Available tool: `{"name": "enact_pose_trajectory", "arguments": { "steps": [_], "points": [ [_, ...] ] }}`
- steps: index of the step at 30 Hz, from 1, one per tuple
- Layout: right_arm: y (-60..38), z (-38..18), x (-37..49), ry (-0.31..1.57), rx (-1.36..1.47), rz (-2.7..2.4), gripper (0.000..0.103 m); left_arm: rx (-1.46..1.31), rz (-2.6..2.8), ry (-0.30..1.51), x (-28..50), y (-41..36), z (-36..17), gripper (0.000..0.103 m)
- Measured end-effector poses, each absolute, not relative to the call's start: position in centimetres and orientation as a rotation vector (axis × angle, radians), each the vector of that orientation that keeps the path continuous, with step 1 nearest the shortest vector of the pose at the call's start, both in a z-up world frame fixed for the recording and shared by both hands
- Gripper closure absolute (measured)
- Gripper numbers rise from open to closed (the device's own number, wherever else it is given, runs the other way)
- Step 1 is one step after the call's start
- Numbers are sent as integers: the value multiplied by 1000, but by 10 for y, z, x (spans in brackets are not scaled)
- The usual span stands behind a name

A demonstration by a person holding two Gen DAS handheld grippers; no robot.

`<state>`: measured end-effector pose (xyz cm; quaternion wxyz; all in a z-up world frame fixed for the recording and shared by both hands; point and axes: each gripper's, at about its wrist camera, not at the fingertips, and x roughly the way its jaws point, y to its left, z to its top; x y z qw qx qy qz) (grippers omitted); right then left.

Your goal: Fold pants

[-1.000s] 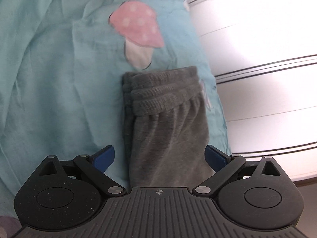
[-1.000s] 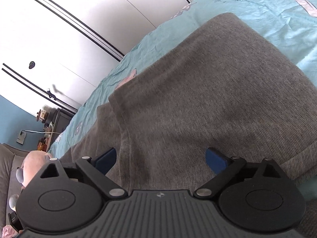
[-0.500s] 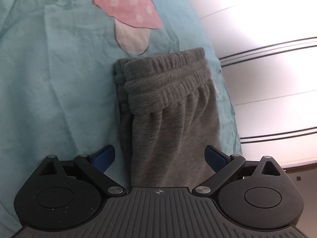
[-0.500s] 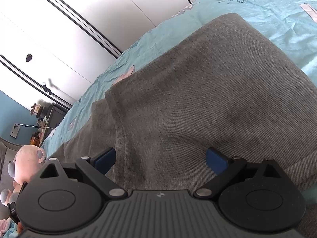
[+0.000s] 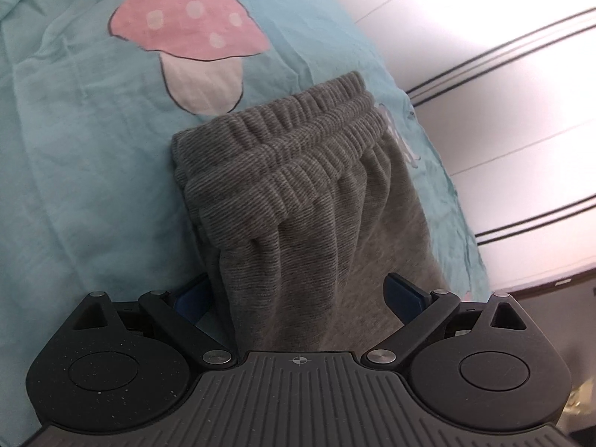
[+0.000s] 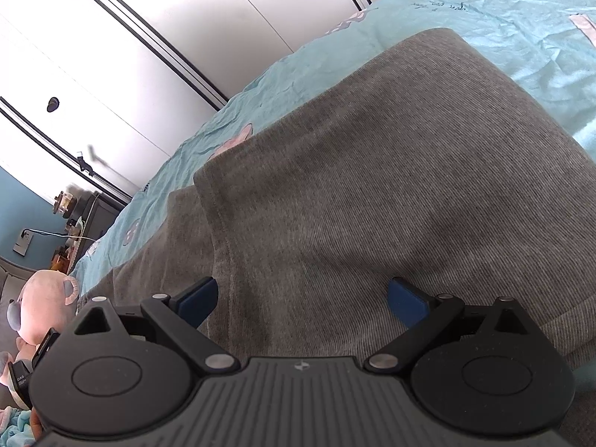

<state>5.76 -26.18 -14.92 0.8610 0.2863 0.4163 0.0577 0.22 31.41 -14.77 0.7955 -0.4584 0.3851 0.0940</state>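
Observation:
Grey ribbed pants [image 5: 298,193] lie on a turquoise bed sheet [image 5: 74,149], their gathered elastic waistband [image 5: 283,138] at the far end in the left wrist view. My left gripper [image 5: 298,294] is open just above the fabric, jaws apart on either side of the pants. In the right wrist view the pants [image 6: 372,186] lie flat with a folded edge [image 6: 212,201] on the left. My right gripper [image 6: 301,298] is open low over the cloth, holding nothing.
A pink mushroom print [image 5: 190,33] marks the sheet beyond the waistband. White wardrobe doors [image 5: 503,74] run along the bed's right side and show in the right wrist view [image 6: 149,56]. A pink plush toy [image 6: 41,298] and a dark nightstand [image 6: 93,212] sit at the left.
My left gripper has moved forward along the pants toward the waistband, which now looks larger and nearer. My right gripper has shifted only slightly. Both stay open.

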Motion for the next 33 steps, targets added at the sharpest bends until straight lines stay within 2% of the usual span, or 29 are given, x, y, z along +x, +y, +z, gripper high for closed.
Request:
{"name": "enact_pose_trajectory", "arguments": {
  "steps": [8,25,29,33],
  "points": [
    [-255,-148,58,872,564,112,5,-974,179,807,18,318,-158,4],
    [-258,-140,60,867,579,112,6,-996,152,768,-16,327,-163,3],
    [-227,-118,69,812,355,98,6,-991,151,769,-17,327,-164,3],
    [-178,-123,80,837,162,158,7,-999,154,762,-17,325,-163,3]
  ]
}}
